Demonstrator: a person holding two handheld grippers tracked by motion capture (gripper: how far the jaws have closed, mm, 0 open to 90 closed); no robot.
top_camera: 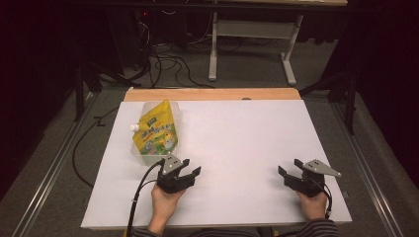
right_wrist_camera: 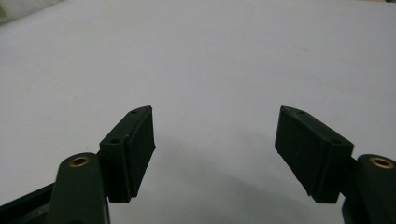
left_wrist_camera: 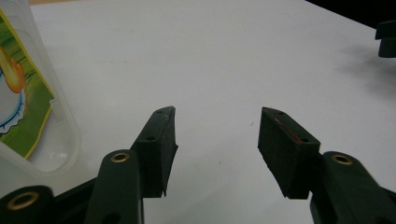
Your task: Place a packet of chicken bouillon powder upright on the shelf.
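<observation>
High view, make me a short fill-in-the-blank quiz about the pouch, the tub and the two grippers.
1. The yellow spouted pouch sits inside a clear plastic ____.
2. The tub lies nearest the ____ gripper.
3. The right gripper has its fingers ____, holding nothing.
4. The pouch's spout cap is ____ in colour.

Missing words: tub; left; open; white
</observation>
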